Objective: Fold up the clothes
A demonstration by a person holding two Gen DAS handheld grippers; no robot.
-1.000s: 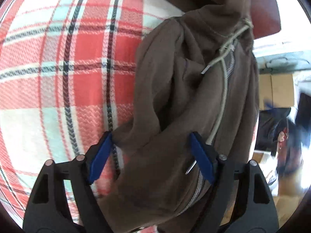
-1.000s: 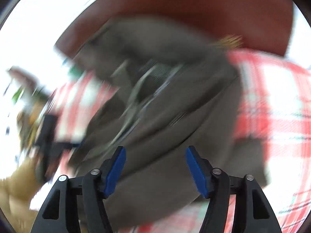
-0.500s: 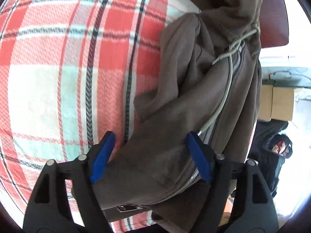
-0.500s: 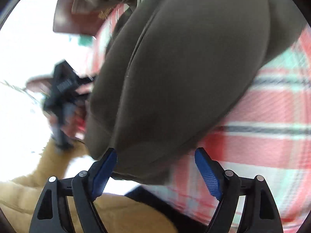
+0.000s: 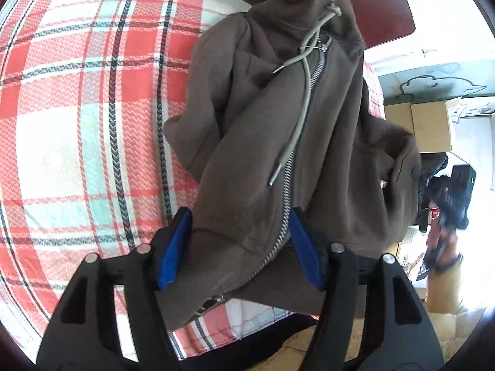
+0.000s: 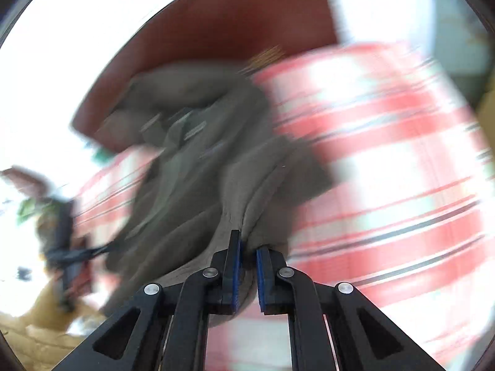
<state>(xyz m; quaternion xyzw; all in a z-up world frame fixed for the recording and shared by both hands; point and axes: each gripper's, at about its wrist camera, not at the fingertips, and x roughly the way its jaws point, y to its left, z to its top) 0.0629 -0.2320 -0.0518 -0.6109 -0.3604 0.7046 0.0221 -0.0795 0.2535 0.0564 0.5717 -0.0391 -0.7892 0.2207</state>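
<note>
My right gripper (image 6: 246, 250), whose fingers were spread wide half a second ago, is now pinching a fold of the brown hoodie (image 5: 278, 142). My left gripper (image 5: 239, 232) is still standing wide open around the hem beside the zipper (image 5: 290, 185), gripping nothing. The hoodie is lying crumpled on the red plaid bedspread (image 5: 86, 99). The right view is blurring; I'm reading no labels anywhere.
</note>
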